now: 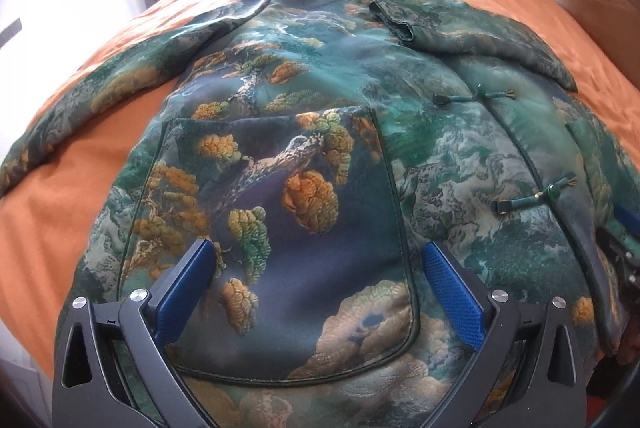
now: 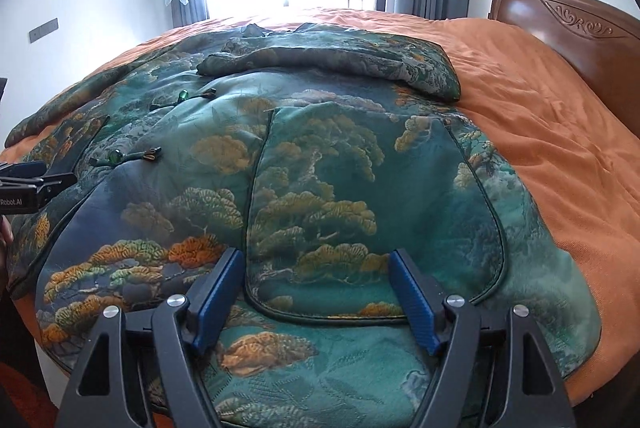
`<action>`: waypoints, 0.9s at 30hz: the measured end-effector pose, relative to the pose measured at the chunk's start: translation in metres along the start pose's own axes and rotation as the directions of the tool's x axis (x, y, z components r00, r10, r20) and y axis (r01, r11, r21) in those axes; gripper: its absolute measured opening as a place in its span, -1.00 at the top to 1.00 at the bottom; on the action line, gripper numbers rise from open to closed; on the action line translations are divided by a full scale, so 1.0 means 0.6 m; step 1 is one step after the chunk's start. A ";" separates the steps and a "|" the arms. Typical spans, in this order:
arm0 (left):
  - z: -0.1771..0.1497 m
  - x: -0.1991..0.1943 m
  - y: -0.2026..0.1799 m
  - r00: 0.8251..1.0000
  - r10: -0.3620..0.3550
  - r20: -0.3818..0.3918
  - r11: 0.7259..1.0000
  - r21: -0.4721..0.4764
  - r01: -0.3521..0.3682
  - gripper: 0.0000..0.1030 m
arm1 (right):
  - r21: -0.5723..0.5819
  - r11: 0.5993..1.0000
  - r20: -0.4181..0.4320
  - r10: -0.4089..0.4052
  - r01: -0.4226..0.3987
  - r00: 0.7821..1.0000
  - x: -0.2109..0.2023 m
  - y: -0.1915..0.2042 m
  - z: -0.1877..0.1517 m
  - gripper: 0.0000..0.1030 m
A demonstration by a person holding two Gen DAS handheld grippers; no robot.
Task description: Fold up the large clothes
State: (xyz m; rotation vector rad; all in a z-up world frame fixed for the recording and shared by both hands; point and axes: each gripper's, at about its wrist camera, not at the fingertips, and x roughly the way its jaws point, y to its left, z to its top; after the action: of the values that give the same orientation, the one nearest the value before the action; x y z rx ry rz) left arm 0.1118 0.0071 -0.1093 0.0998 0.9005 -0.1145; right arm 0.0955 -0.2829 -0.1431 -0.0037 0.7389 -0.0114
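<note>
Orange bedding (image 2: pixel 540 132) is covered by a green landscape-print jacket (image 2: pixel 320 168), spread flat, its right sleeve (image 2: pixel 340 60) seemingly folded across. Left gripper (image 1: pixel 316 268) and right gripper (image 2: pixel 316 276) are held agape near its hem.

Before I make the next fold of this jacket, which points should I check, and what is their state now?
1. Left claw open, holding nothing: ok.
2. Right claw open, holding nothing: ok.
3. Jacket lies front up on the orange bedspread: ok.
4. Right sleeve already folded across the chest: ok.
5. Left sleeve still spread out sideways: not ok.
6. Frog buttons all fastened: cannot tell.
</note>
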 end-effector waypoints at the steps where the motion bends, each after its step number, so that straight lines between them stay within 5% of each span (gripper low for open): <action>1: 0.000 0.001 0.000 1.000 0.000 -0.006 1.000 0.001 0.000 -0.99 | -0.003 1.000 -0.001 -0.002 0.002 1.000 0.001 0.001 -0.001 -0.48; 7: 0.000 -0.002 -0.012 1.000 0.010 -0.025 1.000 -0.003 -0.010 -0.99 | -0.020 1.000 -0.008 -0.015 0.015 1.000 0.006 0.006 -0.001 -0.48; 11: -0.007 -0.007 -0.022 1.000 -0.009 -0.020 0.997 0.074 0.010 -0.99 | -0.037 0.999 -0.011 -0.037 0.036 0.999 0.010 0.011 -0.001 -0.49; 17: 0.029 -0.056 0.025 0.997 -0.069 0.021 0.997 -0.026 0.069 -0.99 | -0.040 0.999 -0.013 -0.033 0.033 0.999 0.012 0.012 0.000 -0.49; 20: 0.067 -0.080 0.079 0.997 -0.033 0.072 0.999 -0.041 0.036 -0.99 | -0.040 0.999 -0.012 -0.035 0.035 0.999 0.012 0.012 -0.001 -0.49; 23: 0.099 -0.066 0.172 0.993 0.081 0.090 0.993 -0.090 -0.073 -0.99 | -0.041 0.998 -0.012 -0.038 0.038 0.999 0.012 0.013 -0.001 -0.49; 25: 0.108 -0.038 0.252 0.992 0.121 0.047 0.974 -0.197 -0.109 -0.99 | -0.042 0.998 -0.012 -0.038 0.038 0.999 0.011 0.013 -0.001 -0.49; 27: 0.104 -0.014 0.347 0.995 0.103 0.010 0.924 -0.372 -0.092 -0.98 | -0.043 0.998 -0.012 -0.038 0.037 0.999 0.011 0.012 -0.002 -0.49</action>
State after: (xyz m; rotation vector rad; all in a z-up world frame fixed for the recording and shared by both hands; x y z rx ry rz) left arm 0.1843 0.2051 -0.0565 -0.2108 0.8726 0.1486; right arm 0.0999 -0.2756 -0.1484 -0.0584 0.7513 -0.0315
